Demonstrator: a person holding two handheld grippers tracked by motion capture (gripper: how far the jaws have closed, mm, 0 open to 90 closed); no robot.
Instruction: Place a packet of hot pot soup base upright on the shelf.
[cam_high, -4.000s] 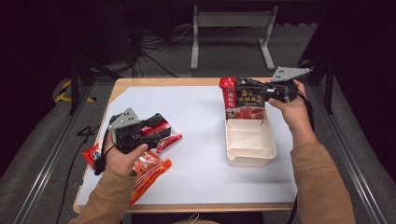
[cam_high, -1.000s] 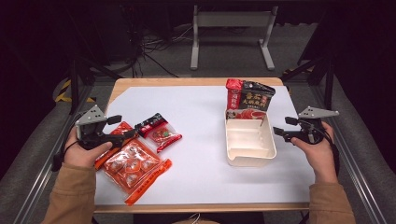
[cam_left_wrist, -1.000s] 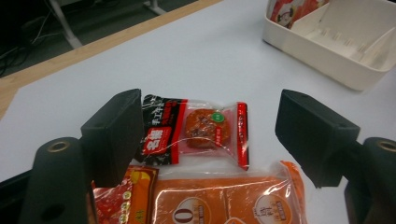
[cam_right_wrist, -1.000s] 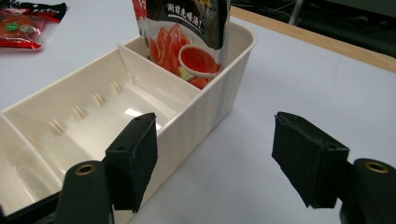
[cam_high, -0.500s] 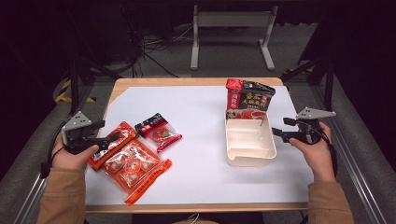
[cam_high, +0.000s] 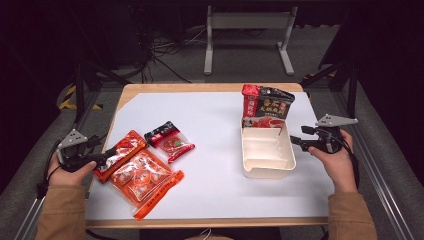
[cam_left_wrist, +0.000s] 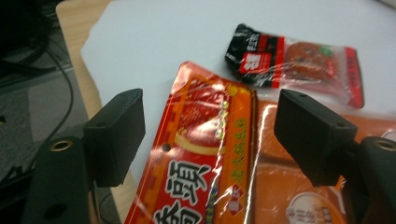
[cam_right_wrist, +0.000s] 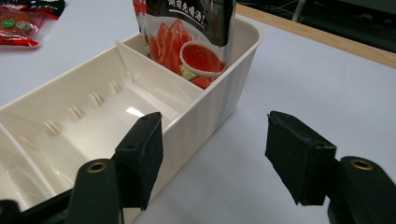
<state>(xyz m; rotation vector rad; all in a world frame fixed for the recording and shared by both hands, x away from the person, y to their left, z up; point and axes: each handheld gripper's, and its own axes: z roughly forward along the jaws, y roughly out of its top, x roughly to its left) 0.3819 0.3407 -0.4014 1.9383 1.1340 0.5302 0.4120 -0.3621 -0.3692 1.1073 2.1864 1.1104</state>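
One dark sauce pouch (cam_high: 266, 107) stands in the cream divided box (cam_high: 267, 167) — three packets remain on the worktop (cam_high: 220, 125), left gripper (cam_left_wrist: 208, 133) spread over the narrow red packet (cam_left_wrist: 205, 154), right gripper (cam_right_wrist: 212, 154) spread, empty.

A cream tray (cam_high: 267, 170) holds a red-and-black pouch (cam_high: 266, 106); orange-red packets (cam_high: 142, 177) lie on white table (cam_high: 210, 120).

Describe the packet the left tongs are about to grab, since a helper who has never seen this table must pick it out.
On the white sheet, look at the left cluster of three packets. It is the narrow red-orange packet at the sheet's left edge, between the open left tongs. Unlike the wider orange packet partly under it and the small black-topped packet beyond, it carries large white characters.
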